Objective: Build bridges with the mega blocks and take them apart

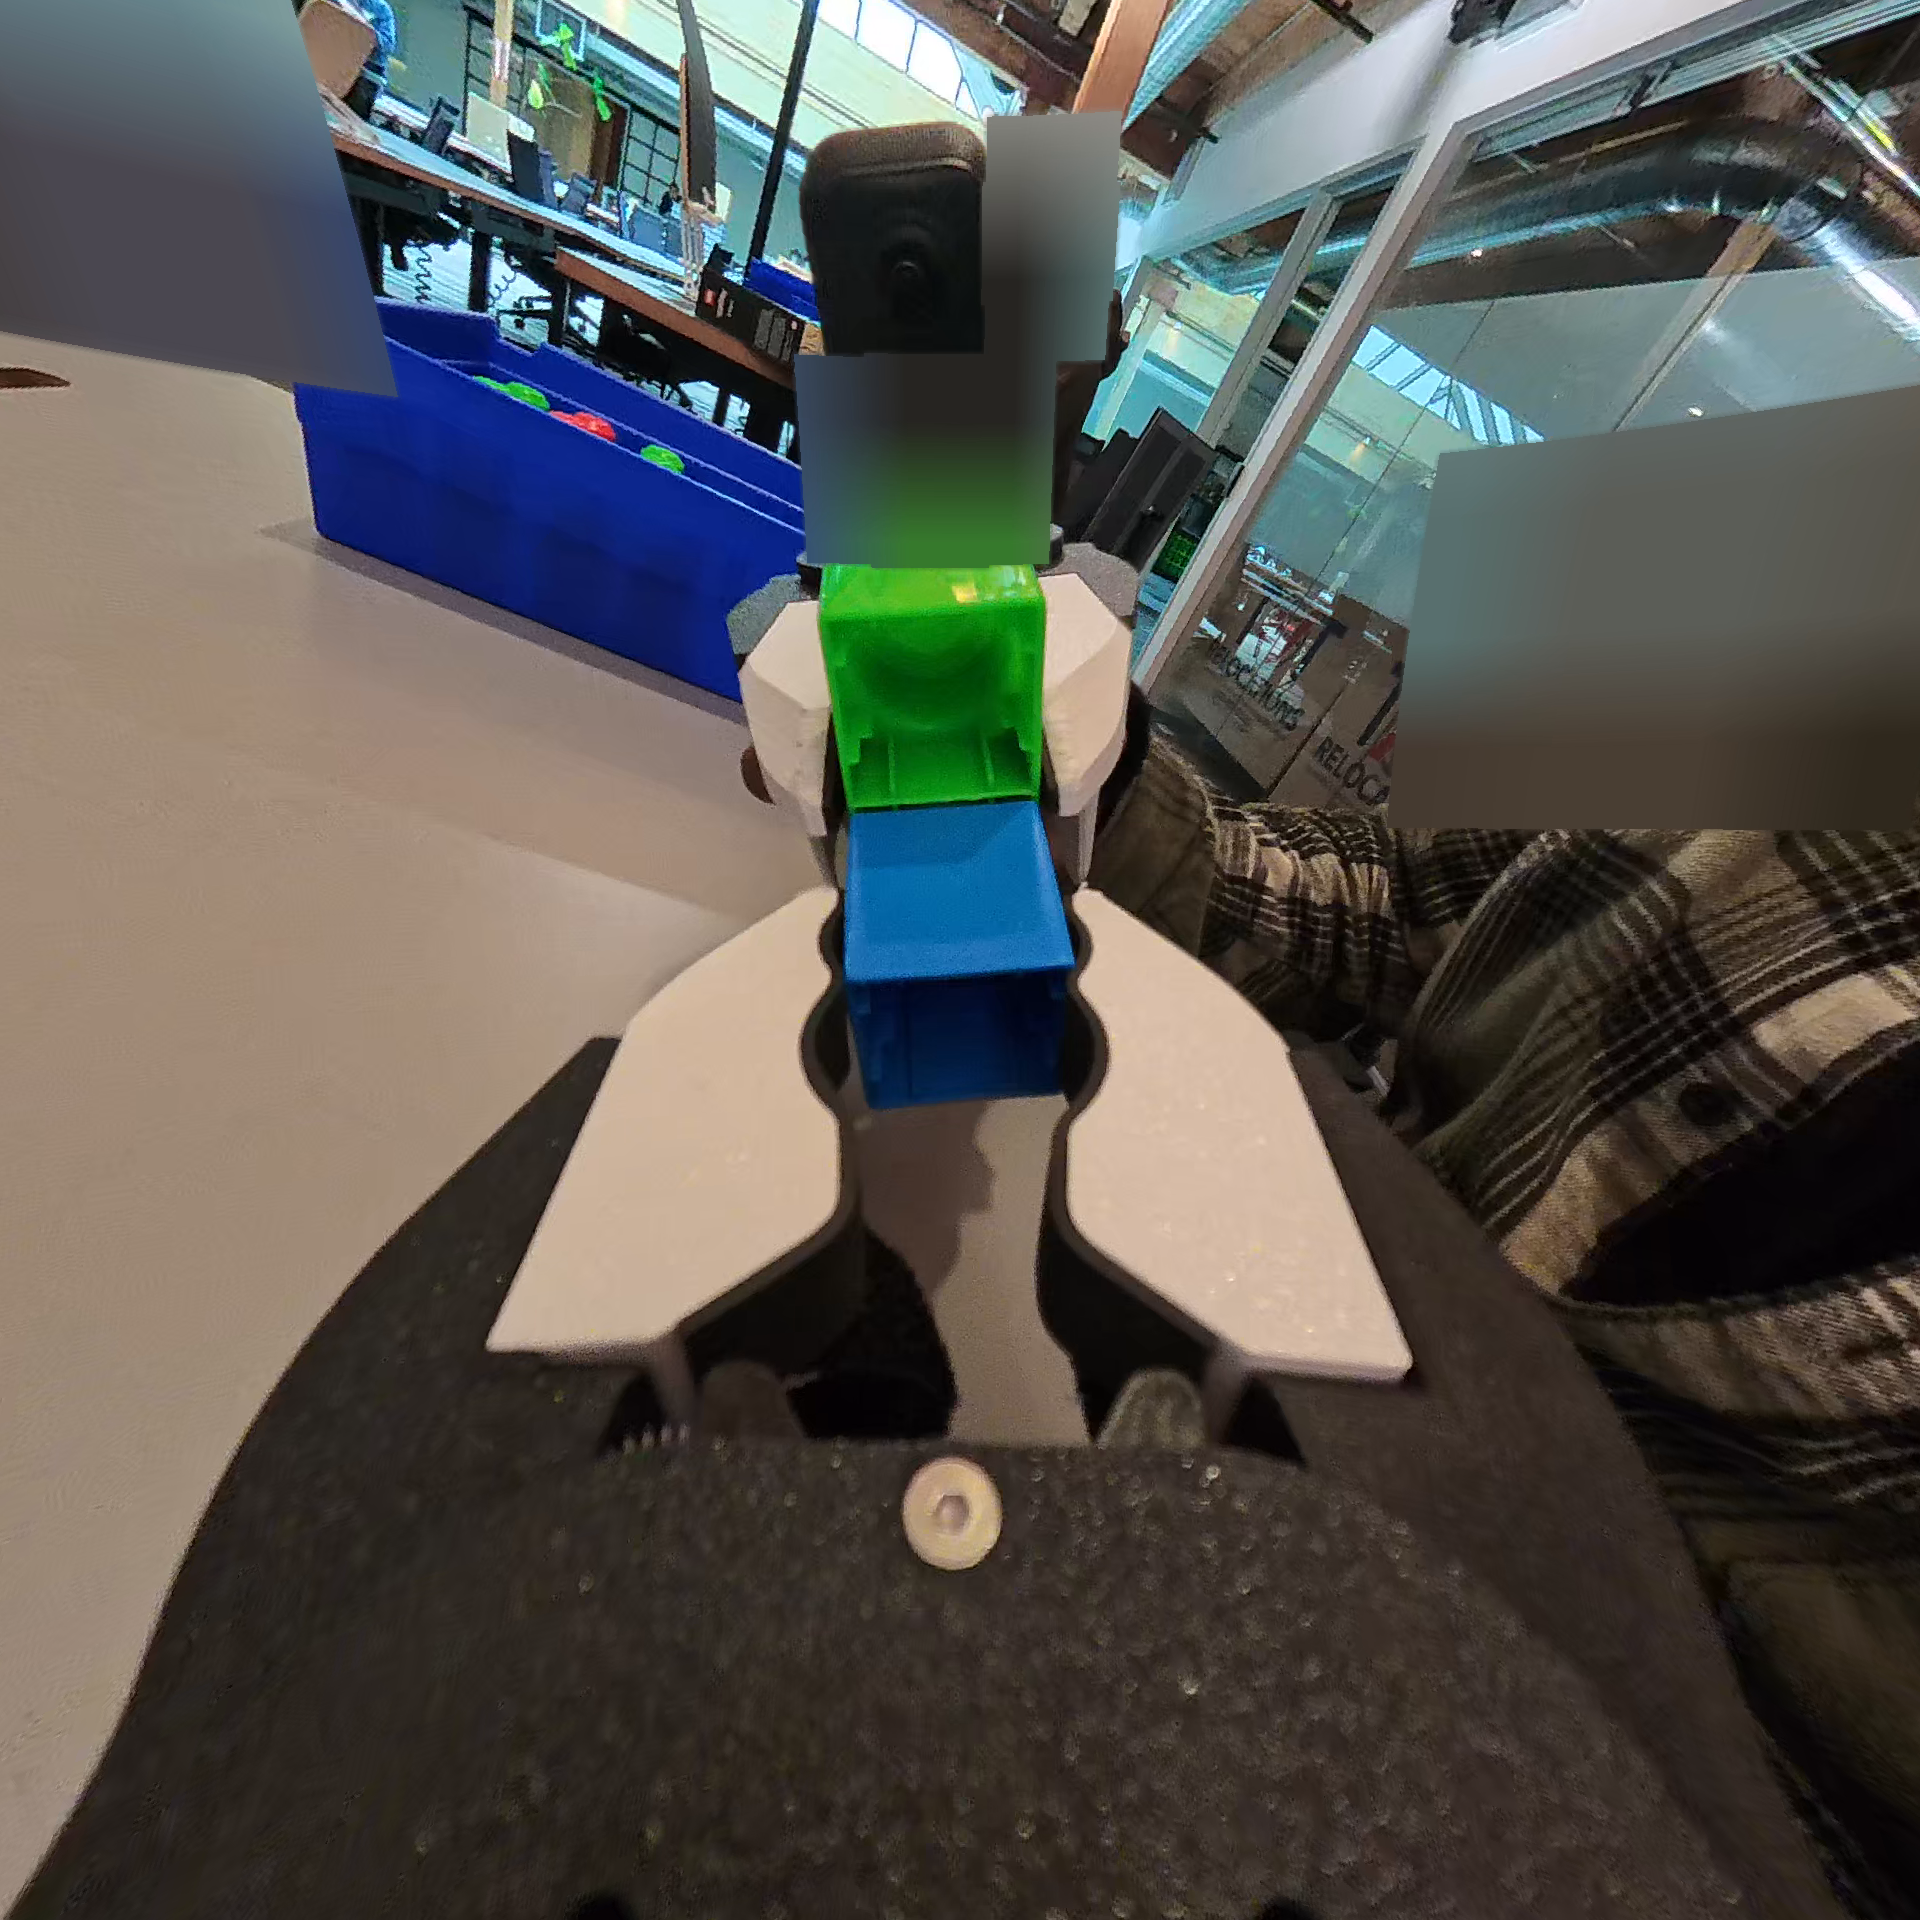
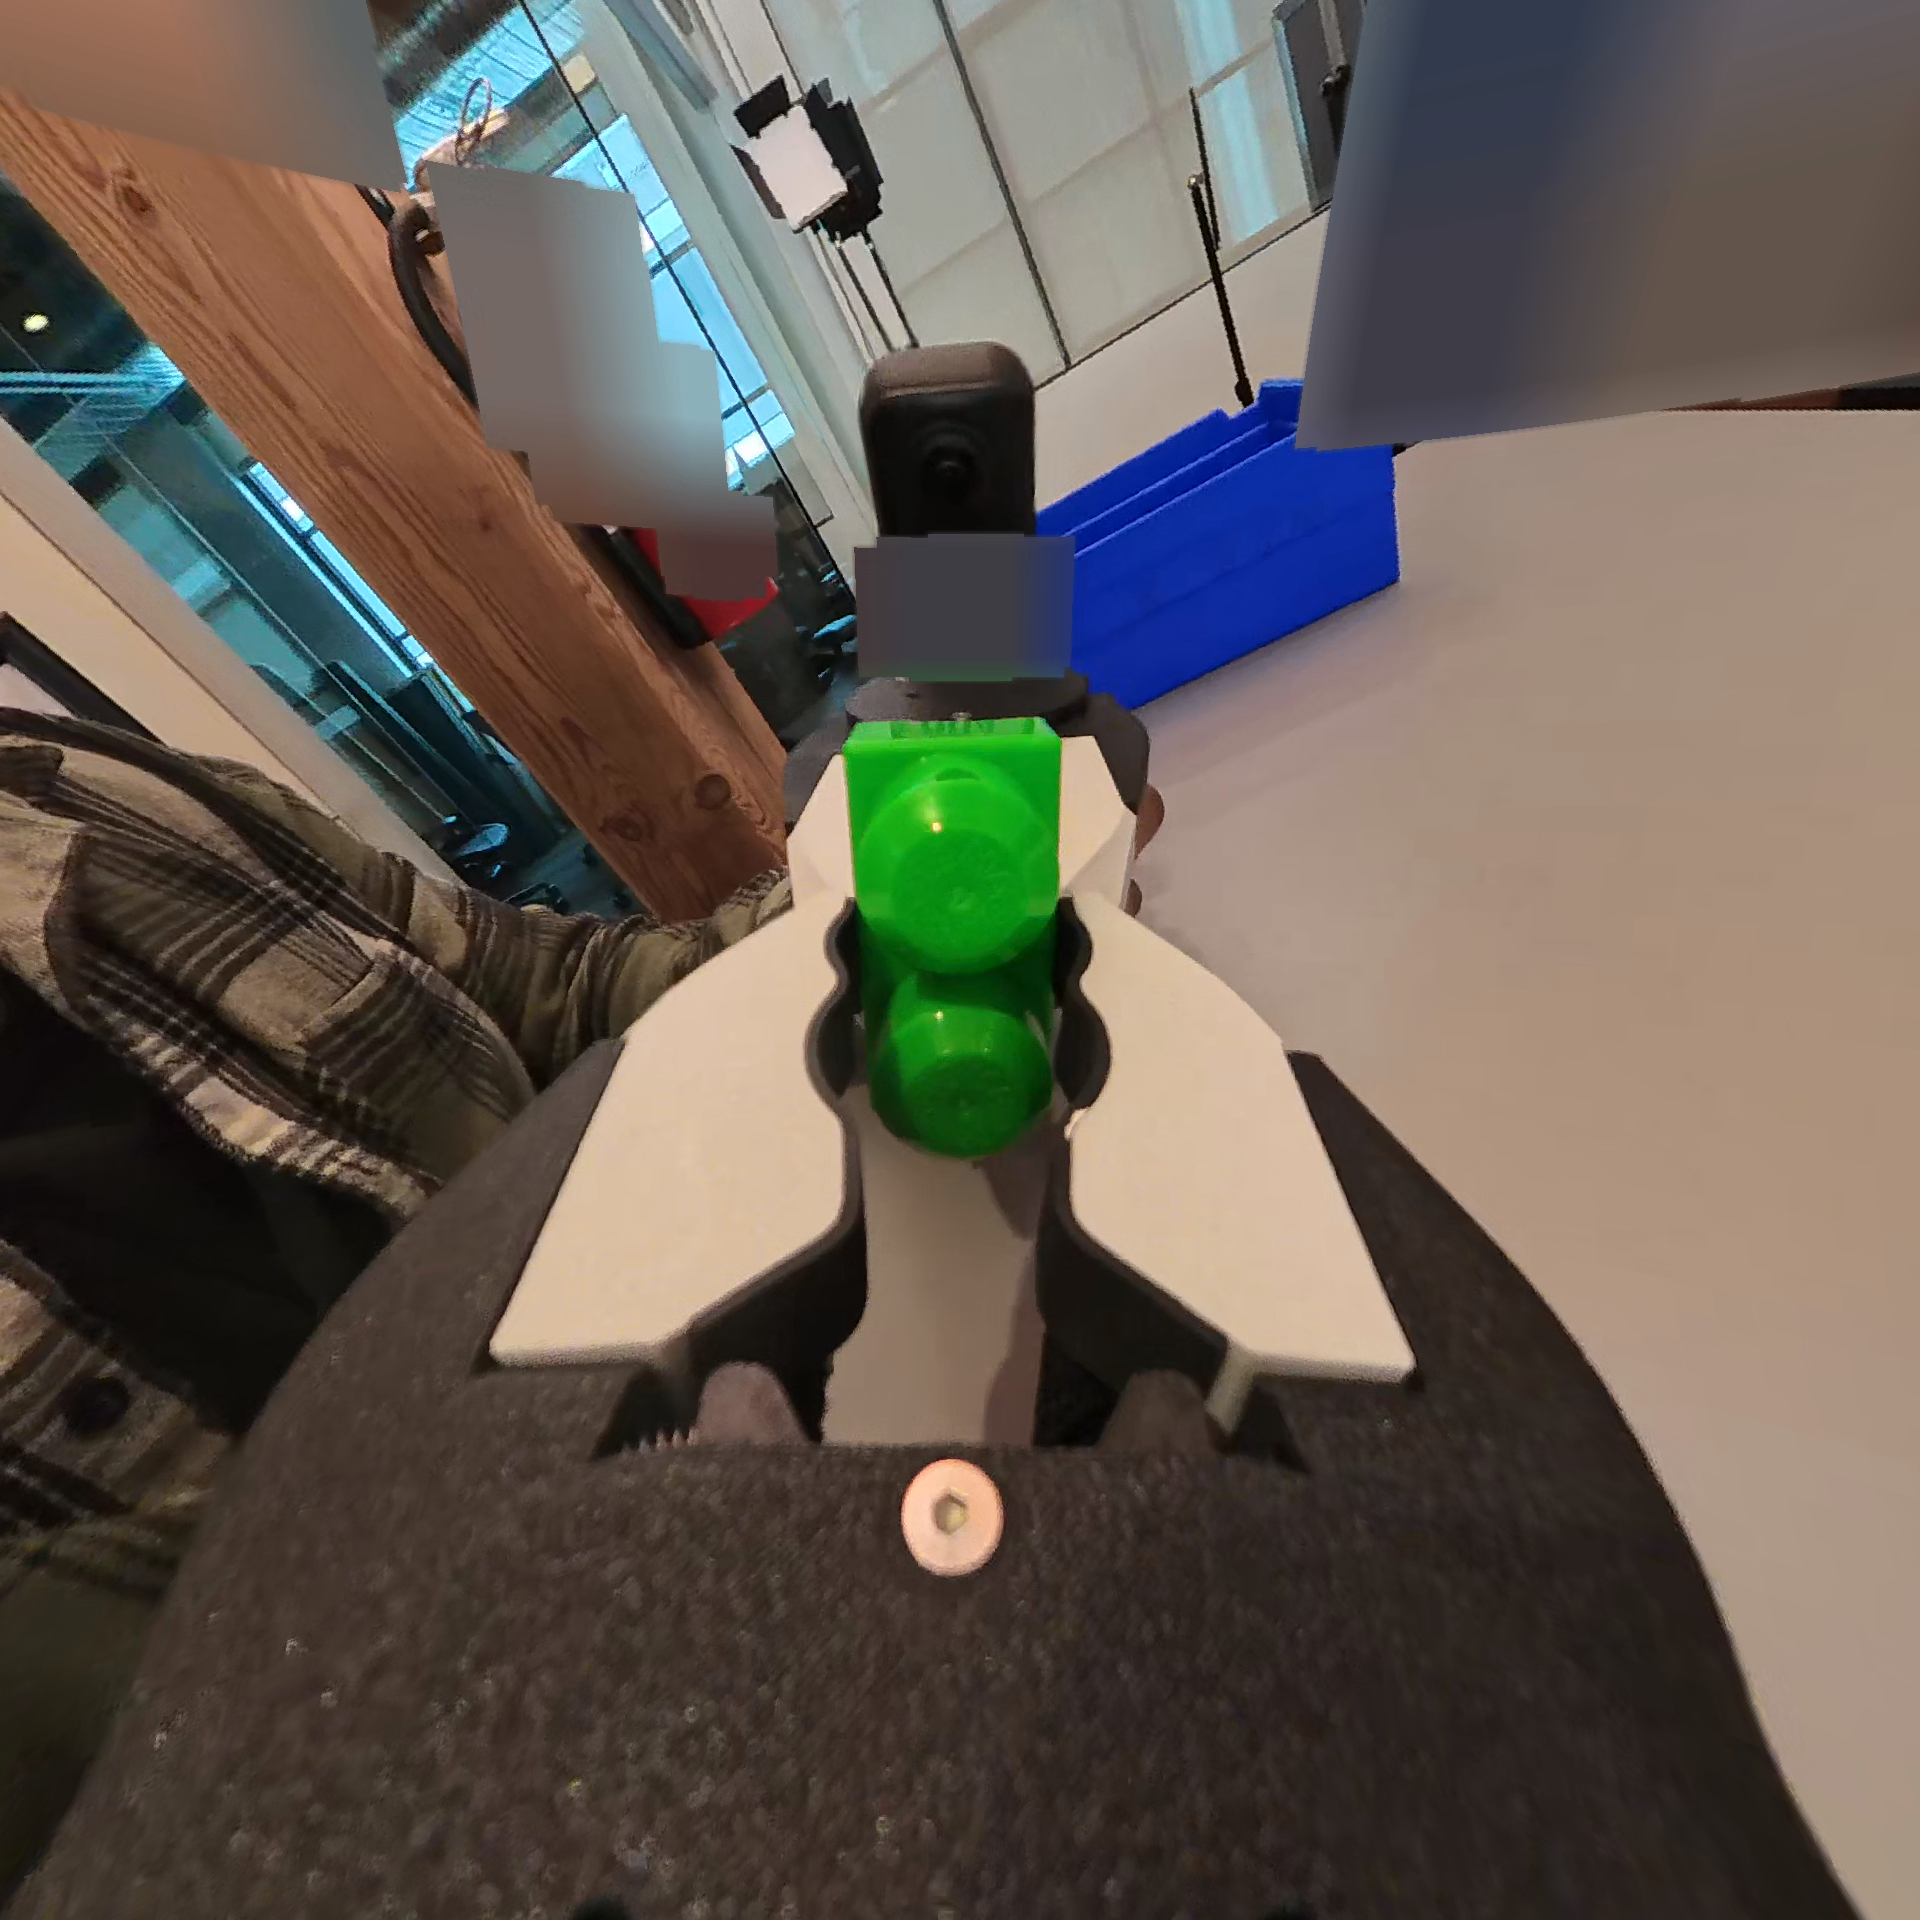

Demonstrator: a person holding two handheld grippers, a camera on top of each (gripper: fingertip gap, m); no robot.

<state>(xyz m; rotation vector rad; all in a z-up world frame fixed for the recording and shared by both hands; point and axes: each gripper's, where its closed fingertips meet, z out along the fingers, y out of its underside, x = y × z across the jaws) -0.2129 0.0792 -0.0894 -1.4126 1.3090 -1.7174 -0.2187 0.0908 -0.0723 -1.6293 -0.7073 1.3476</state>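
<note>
The left tongs (image 1: 956,997) clamped a blue block (image 1: 954,935) joined to a green block (image 1: 930,691), which the right tongs (image 2: 956,1018) gripped, above the desk (image 1: 260,831).

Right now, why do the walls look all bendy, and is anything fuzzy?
Left wrist view: the wide lens bows the window frames; the blue block is sharp. Right wrist view: the wooden beam leans, and the green block is sharp with small glints.
</note>
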